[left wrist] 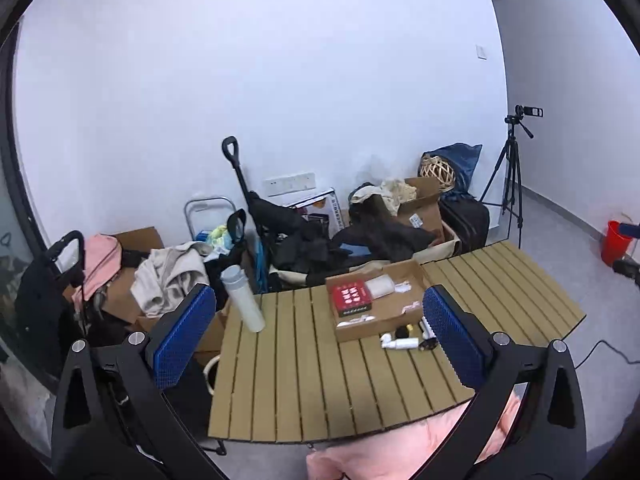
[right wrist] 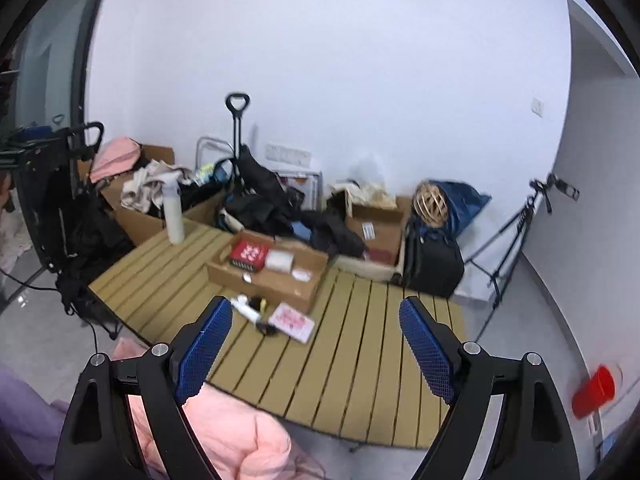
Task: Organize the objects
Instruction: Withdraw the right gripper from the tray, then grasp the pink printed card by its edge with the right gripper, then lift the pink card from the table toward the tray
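Slatted wooden table point(left wrist: 280, 360) carries a shallow cardboard box point(left wrist: 394, 314) holding a red box point(left wrist: 351, 299), small bottles point(left wrist: 400, 342) just before it, a white flask point(left wrist: 244, 304) apart. Left gripper point(left wrist: 320, 338) and right gripper point(right wrist: 316, 354) hang above with jaws apart, empty; clutter crowds the wall behind.

No legible text; red box point(left wrist: 351, 298) print and carton label point(left wrist: 416, 221) unreadable.

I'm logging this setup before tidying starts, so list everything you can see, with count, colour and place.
table: one, tan slats, centre
cardboard tray: one, brown, on table
red box: one, inside tray
white bottle: one, standing at table's left edge
pink card: one, on table beside tray
small items: several, white and black, beside tray
tripod: one, black, right corner
bucket: one, red, on floor
left gripper: blue pads, open, empty
right gripper: blue pads, open, empty
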A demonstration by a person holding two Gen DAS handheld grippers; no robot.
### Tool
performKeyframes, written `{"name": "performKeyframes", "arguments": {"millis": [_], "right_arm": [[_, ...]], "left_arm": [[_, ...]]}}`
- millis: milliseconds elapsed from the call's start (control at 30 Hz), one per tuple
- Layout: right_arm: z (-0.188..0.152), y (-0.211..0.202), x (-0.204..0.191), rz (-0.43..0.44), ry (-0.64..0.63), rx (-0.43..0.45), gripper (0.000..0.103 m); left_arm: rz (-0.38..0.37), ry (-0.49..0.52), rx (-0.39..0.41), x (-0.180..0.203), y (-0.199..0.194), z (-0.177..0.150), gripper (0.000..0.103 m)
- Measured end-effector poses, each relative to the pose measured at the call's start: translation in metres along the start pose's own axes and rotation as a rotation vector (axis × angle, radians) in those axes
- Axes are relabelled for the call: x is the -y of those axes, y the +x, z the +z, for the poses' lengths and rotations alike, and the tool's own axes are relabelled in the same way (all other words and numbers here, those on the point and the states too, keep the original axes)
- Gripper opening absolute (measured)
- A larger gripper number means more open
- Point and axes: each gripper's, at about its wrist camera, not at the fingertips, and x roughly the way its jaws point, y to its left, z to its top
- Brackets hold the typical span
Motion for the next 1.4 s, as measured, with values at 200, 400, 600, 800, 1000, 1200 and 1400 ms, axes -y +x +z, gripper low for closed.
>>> {"name": "performKeyframes", "arguments": {"millis": [200,400,600,800,1000,1200,1400], "right_arm": [[-0.011,0.091,0.010,0.100,0.033,-0.125,0.089],[-0.062,0.253,0.023,0.181,0.183,-0.308,0.088],[-0.124,0.400,0.026,0.214,0.311,-0.447,0.069],[-0.167,0.483,0.032,0.276,0.420,-0.536,0.054],[-0.190,0.507,0.038,0.317,0.499,-0.557,0.053],[-0.196,0.506,0.047,0.328,0.553,-0.547,0.044],[-0.176,0.467,0.051,0.366,0.577,-0.495,0.015]], "left_arm": [[-0.109,0.062,-0.164,0.047,0.115,-0.022,0.103],[-0.245,0.125,-0.314,0.124,0.281,-0.092,0.101],[-0.399,0.066,-0.460,0.189,0.397,-0.147,0.070],[-0.450,0.011,-0.572,0.228,0.474,-0.187,0.041],[-0.466,0.049,-0.608,0.239,0.488,-0.199,0.026],[-0.426,0.021,-0.576,0.237,0.483,-0.204,0.009],[-0.593,0.006,-0.524,0.242,0.428,-0.170,0.003]]}}
